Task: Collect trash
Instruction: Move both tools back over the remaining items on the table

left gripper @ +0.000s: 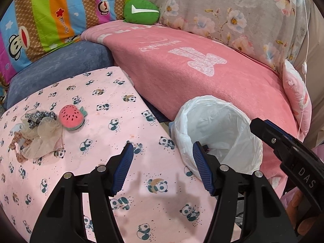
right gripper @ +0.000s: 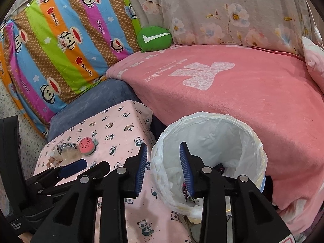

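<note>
Left tool (left gripper: pixel 163 160), jaws apart and empty, above the panda-print counter (left gripper: pixel 101 121). Right tool (right gripper: pixel 163 158), jaws parted and empty, over the rim of the bag-lined trash bin (right gripper: pixel 253 139) beside the counter. Hair ties (left gripper: pixel 38 129) and a watermelon toy (left gripper: pixel 71 117) lie at the counter's far left.

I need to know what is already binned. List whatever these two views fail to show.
- Right wrist view: the trash bin bottom, hidden by the right hand-held gripper and bag folds.
- Left wrist view: bin contents, blocked by its near rim.
- Both views: the hair-accessory pile, too tangled to separate.
</note>
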A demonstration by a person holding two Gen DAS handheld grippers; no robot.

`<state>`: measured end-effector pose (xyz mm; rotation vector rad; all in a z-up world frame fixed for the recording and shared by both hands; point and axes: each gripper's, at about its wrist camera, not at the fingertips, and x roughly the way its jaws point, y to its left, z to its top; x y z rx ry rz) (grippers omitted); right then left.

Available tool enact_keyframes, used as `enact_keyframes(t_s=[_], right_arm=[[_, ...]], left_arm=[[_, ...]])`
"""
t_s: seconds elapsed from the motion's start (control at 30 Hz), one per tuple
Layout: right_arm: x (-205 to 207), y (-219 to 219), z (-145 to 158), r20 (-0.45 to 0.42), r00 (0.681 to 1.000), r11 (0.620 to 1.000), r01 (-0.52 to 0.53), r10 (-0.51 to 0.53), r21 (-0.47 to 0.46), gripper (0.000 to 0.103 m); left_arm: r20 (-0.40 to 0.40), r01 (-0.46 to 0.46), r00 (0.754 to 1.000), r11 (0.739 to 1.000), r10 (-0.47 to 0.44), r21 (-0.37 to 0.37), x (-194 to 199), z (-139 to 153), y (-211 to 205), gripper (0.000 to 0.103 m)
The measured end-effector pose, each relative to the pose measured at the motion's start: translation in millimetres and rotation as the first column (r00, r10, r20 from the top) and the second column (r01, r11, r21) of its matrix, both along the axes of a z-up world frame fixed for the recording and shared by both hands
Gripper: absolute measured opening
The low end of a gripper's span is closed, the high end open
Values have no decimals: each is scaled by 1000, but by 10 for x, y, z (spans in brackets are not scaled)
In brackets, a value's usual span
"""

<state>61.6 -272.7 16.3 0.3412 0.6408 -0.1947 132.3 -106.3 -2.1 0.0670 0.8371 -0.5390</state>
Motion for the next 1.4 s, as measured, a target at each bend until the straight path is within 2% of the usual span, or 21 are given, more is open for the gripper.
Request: enact_keyframes(t_s=[0.27, 0.33, 0.4, 0.43, 0.8, 1.07, 1.23, 1.4], right_arm=[[71, 272, -33, -19, 999, 999, -38, 37, -12, 38], [98, 353, -43, -23, 998, 999, -51, 51, -14, 40], [139, 449, -54, -29, 997, 997, -69, 69, -17, 40], [155, 495, -63, -32, 996, 997, -78, 77, -19, 40], [366, 1035, -190, -67, 984, 986, -164, 162, -24, 48], [621, 1524, -269, -84, 966, 968, -247, 243, -35, 50], [827, 1798, -350, -95, 953, 957, -289, 287, -13, 50], [1081, 2063, -442, -108, 938, 944, -329, 329, 14, 50]], left_arm=[[-9, -49, 999, 999, 49, 5, 32, -48, 268, 58], [-19, -62, 998, 998, 62, 3, 50, -67, 345, 60], [-36, -79, 996, 997, 79, -5, 75, -92, 439, 68], [-43, -90, 995, 996, 89, -13, 85, -103, 491, 69], [-80, -221, 972, 975, 219, -10, 262, -270, 1174, 71], [-100, -316, 944, 949, 313, -9, 429, -392, 1716, 71], [-117, -387, 915, 922, 385, 3, 571, -502, 2133, 71], [-145, -473, 871, 881, 469, 7, 775, -637, 2596, 71]])
